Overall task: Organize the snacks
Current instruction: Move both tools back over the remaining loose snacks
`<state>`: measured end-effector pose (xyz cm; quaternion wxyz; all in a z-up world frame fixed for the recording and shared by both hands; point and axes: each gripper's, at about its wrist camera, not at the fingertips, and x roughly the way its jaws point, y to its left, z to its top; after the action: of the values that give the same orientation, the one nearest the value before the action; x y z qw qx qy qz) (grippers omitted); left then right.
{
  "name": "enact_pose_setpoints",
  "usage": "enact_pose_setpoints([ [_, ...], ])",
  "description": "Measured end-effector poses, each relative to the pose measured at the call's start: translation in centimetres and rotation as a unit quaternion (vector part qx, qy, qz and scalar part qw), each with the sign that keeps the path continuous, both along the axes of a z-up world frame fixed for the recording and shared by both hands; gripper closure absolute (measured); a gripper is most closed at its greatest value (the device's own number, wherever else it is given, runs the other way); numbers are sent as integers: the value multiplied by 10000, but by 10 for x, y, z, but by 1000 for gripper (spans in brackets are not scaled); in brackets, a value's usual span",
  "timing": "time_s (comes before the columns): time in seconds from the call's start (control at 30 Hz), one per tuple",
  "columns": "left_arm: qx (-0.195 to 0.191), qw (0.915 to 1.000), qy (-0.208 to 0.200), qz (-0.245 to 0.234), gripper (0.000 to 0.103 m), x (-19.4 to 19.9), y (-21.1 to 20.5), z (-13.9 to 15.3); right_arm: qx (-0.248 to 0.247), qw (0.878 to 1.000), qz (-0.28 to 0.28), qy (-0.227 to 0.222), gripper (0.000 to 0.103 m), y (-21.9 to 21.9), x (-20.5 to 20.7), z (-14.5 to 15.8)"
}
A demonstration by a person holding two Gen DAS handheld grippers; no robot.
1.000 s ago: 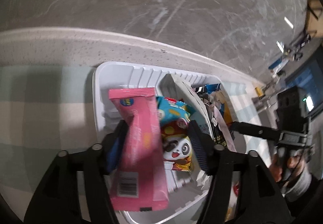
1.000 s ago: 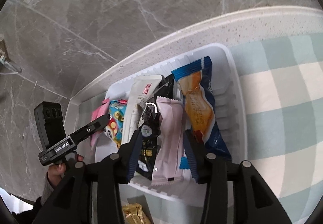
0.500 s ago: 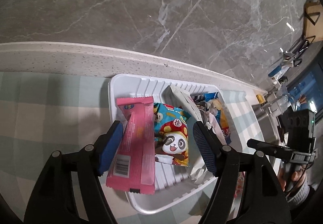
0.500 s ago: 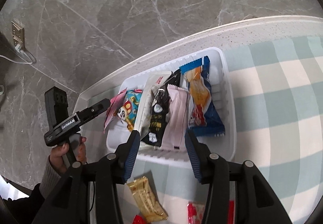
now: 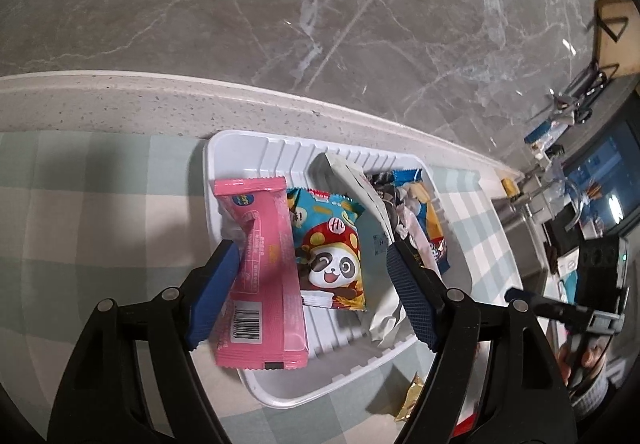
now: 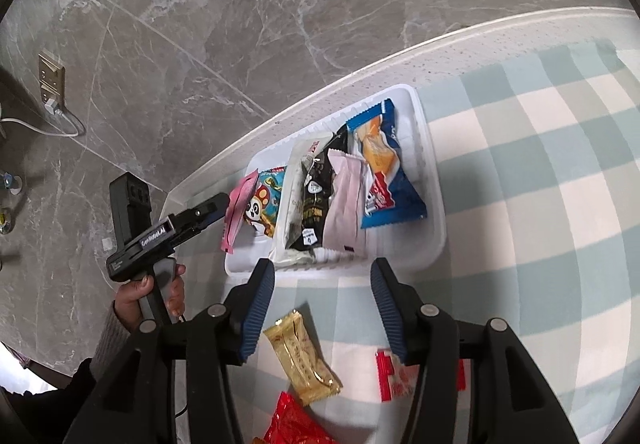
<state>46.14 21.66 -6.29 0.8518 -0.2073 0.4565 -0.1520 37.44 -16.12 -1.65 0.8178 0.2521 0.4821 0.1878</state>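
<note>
- Snacks: six packets in one white tray (image 6: 434,204) on the worktop, three loose in front.
- Left hand-held gripper (image 5: 310,294): opening, pink packet (image 5: 264,268) against one pad.
- Right hand-held gripper (image 6: 322,310): opening, empty.

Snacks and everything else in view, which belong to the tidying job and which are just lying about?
Job:
white tray
pink packet
panda packet
blue packet
gold packet
red-and-white packet

Lying about:
wall socket
screen
</note>
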Motion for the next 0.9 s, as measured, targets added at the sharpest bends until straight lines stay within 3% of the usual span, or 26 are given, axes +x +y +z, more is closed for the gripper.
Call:
enact_pose_setpoints([
  [0.2,-23,9999,-69,71,28,2,5,4,73,9998,-159,3,48,-9,-12,2],
  [0.4,-56,9996,126,-230,28,7,-14,-9,165,9995,-270,61,48,-12,-18,-1],
  [0.5,232,9994,43,-260,28,4,-22,-10,155,9995,-280,61,48,-11,-21,0],
  [0.9,532,9985,-76,-51,28,-9,-1,8,184,9991,-354,109,48,-15,-29,-4],
])
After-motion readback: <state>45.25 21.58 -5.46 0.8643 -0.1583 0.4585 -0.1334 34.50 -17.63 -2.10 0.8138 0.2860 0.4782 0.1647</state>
